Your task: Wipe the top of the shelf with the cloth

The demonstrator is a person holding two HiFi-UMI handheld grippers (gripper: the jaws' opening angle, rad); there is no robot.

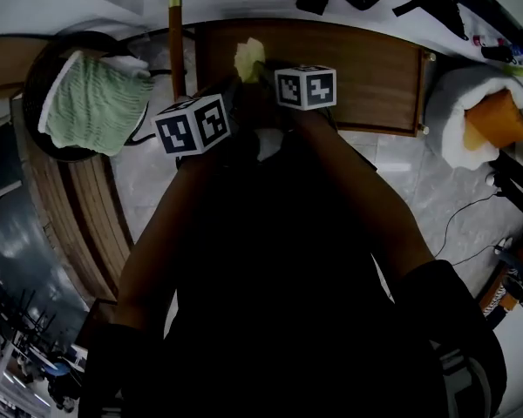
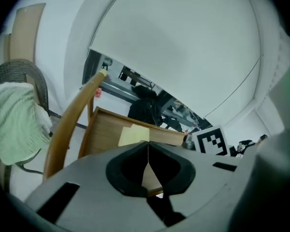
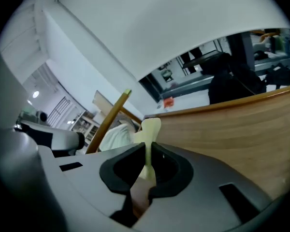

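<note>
Pinching yellow cloth, right claw over wooden shelf top; tiled floor.

Dim, underexposed foreground; bright walls; strong fisheye edge distortion.

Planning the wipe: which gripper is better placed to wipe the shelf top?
Right: the right gripper is shut on the yellow cloth at the shelf top; the left gripper is shut, empty.
</note>
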